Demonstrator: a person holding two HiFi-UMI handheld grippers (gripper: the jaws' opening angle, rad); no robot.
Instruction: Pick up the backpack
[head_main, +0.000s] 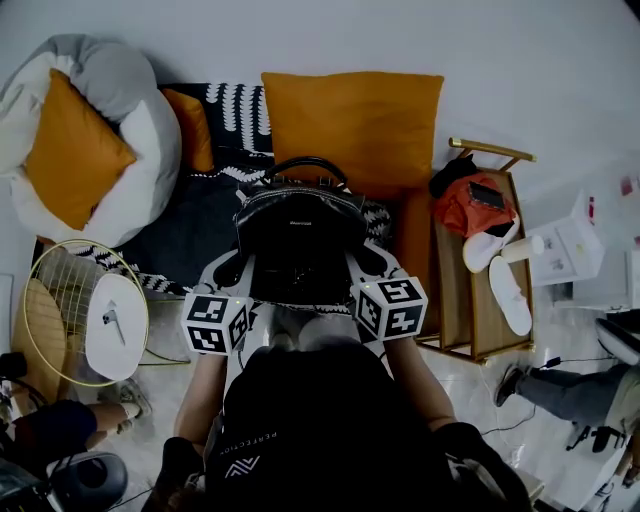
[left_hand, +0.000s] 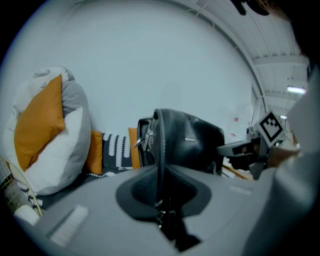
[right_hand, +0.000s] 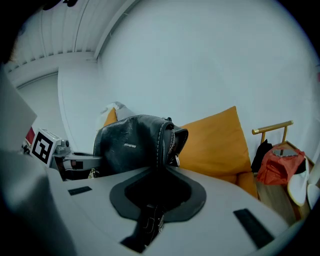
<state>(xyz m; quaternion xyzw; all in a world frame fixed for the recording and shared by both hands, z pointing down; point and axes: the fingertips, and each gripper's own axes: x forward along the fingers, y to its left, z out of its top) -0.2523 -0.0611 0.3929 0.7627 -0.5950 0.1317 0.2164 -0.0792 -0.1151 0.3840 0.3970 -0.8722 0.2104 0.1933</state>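
Backpack (head_main: 298, 232): black leather, upright, top handle up, held between the two grippers in front of the big orange cushion (head_main: 350, 125) and over the dark patterned blanket (head_main: 200, 215).
Left gripper (left_hand: 160, 169): jaws pinched shut on a thin black strap (left_hand: 159, 145) at the backpack's left side.
Right gripper (right_hand: 158, 169): jaws pinched shut on a stitched black strap (right_hand: 149, 221) at the backpack's right side.
Left of the backpack: grey-and-white beanbag (head_main: 140, 150) with an orange pillow (head_main: 75, 155); round wire basket (head_main: 55, 290) nearer the person.
Right of the backpack: wooden rack (head_main: 455, 300) bearing a red bag (head_main: 462, 210) and white slippers (head_main: 508, 295).
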